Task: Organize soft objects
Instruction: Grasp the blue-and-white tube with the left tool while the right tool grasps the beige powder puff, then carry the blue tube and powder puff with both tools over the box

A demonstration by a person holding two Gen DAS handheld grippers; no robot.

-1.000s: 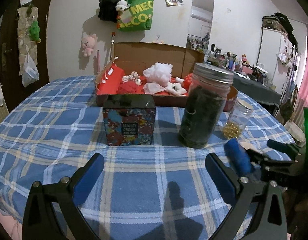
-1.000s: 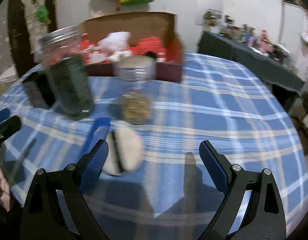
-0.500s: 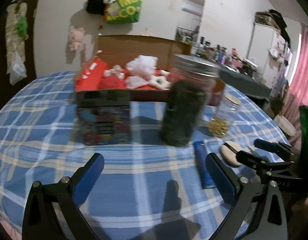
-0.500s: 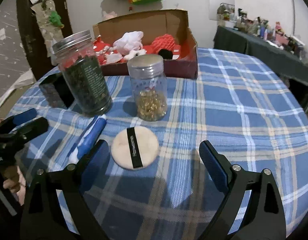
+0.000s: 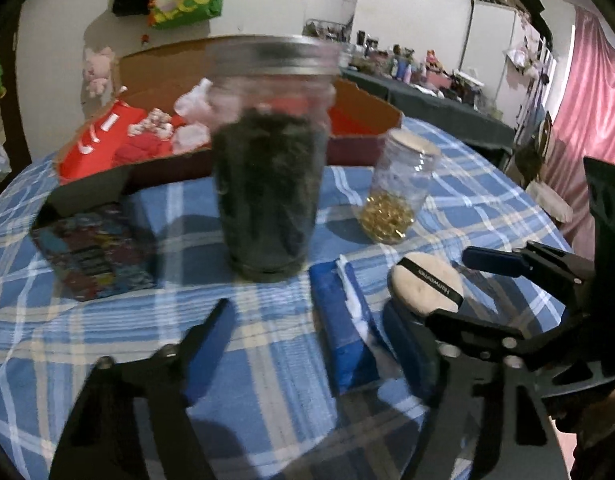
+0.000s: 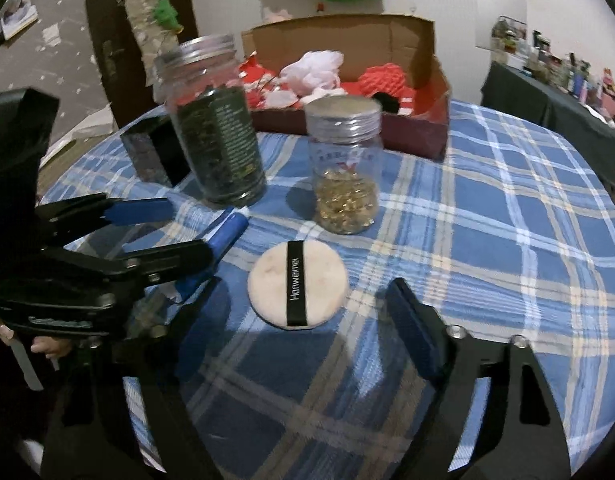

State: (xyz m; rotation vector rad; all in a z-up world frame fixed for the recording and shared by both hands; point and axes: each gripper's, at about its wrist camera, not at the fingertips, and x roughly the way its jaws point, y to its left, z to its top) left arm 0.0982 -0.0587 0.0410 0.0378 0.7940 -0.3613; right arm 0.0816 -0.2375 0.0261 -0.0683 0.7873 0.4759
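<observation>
A round beige powder puff (image 6: 297, 283) with a black strap lies on the blue plaid tablecloth (image 6: 487, 216); it also shows in the left wrist view (image 5: 425, 287). A blue tissue pack (image 5: 343, 322) lies left of it, also seen in the right wrist view (image 6: 223, 240). My left gripper (image 5: 315, 344) is open, its jaws astride the tissue pack. My right gripper (image 6: 303, 328) is open just in front of the puff. A cardboard box (image 6: 411, 40) at the back holds red and white soft toys (image 6: 315, 68).
A tall jar of dark contents (image 6: 215, 128) and a small jar of gold beads (image 6: 345, 164) stand behind the puff and pack. A dark patterned box (image 5: 93, 248) stands at left. A cluttered side table (image 5: 439, 96) is beyond.
Both grippers have moved forward and lower over the table. The left gripper has swung right onto the tissue pack, and the right gripper has neared the puff.
</observation>
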